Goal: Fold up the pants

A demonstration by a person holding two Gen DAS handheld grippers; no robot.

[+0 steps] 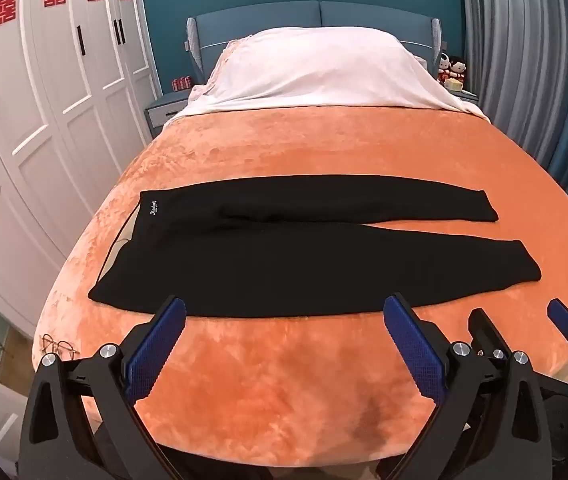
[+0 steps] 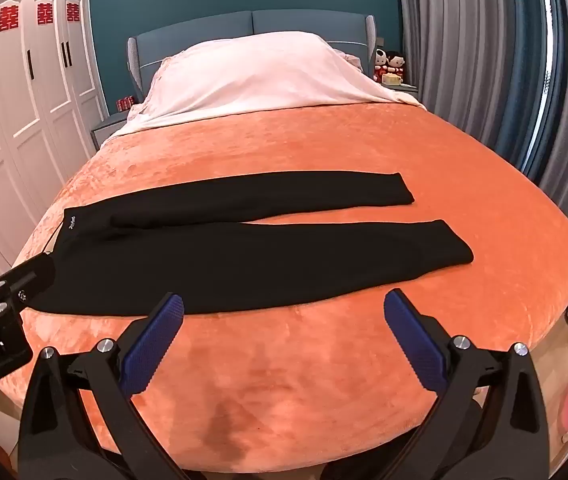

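Note:
Black pants [image 1: 284, 256] lie flat across the orange bedspread, waistband at the left, both legs stretched to the right and slightly apart; they also show in the right wrist view [image 2: 244, 256]. My left gripper [image 1: 284, 312] is open and empty, hovering just in front of the pants' near edge. My right gripper [image 2: 284, 308] is open and empty, also just before the near edge, to the right of the left one. The right gripper shows at the right of the left wrist view [image 1: 523, 320]. The left gripper shows at the left edge of the right wrist view [image 2: 8, 276].
The orange bedspread [image 1: 323, 144] covers a bed with a white-covered pillow mound [image 1: 315, 68] at the head. Glasses [image 1: 58, 346] lie at the near left corner. White wardrobes [image 1: 44, 100] stand at the left, grey curtains [image 2: 483, 60] at the right, with nightstands by the headboard.

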